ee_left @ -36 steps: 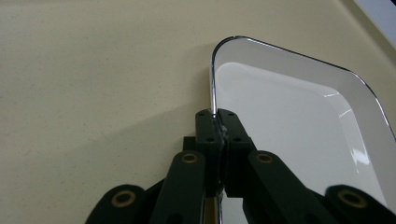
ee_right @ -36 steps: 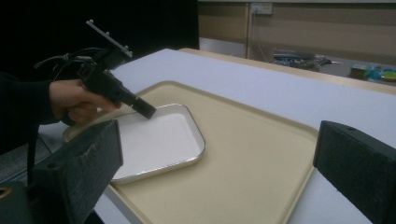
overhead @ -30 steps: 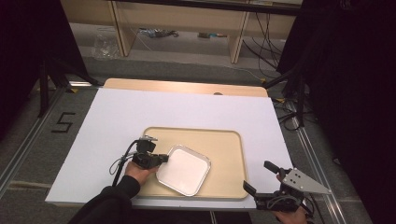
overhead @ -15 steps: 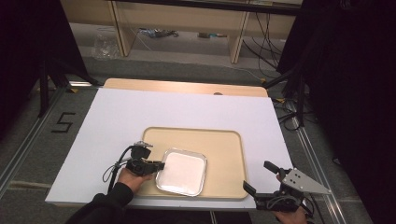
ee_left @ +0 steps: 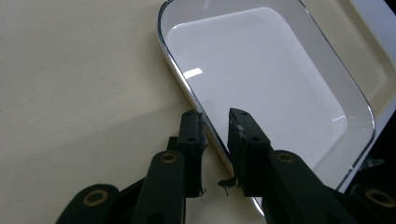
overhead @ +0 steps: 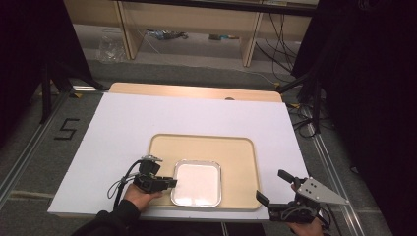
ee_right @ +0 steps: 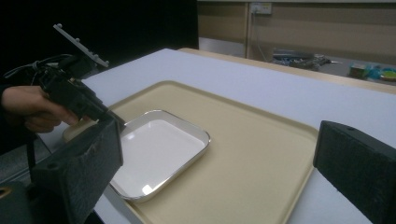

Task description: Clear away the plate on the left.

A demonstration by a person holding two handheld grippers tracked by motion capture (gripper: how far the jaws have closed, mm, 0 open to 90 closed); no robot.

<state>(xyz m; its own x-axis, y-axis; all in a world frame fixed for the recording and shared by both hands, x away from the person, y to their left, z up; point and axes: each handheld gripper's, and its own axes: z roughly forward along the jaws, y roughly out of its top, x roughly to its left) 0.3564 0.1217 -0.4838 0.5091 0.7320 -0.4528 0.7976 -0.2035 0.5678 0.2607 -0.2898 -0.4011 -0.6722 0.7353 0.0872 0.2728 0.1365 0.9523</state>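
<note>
Presently we pinch the near left rim of the shallow white metal-edged dish (overhead: pixel 197 183) with the left gripper (overhead: pixel 169 183), steadying it on the beige plastic tray (overhead: pixel 236 147), while the right gripper (overhead: pixel 273 187) waits spread beside the table.

Both grippers are chunky black plastic. The left gripper (overhead: pixel 169 183) has brass-coloured pivot pins on its linkage arms, small screws near the tips, kinda chewed-up pad edges, plus a black cable looping off the back. The right gripper (overhead: pixel 273 187) has a grey triangular plate dotted with holes and blocky foam-looking pads. Black sleeve (overhead: pixel 110 221) on the left arm.
</note>
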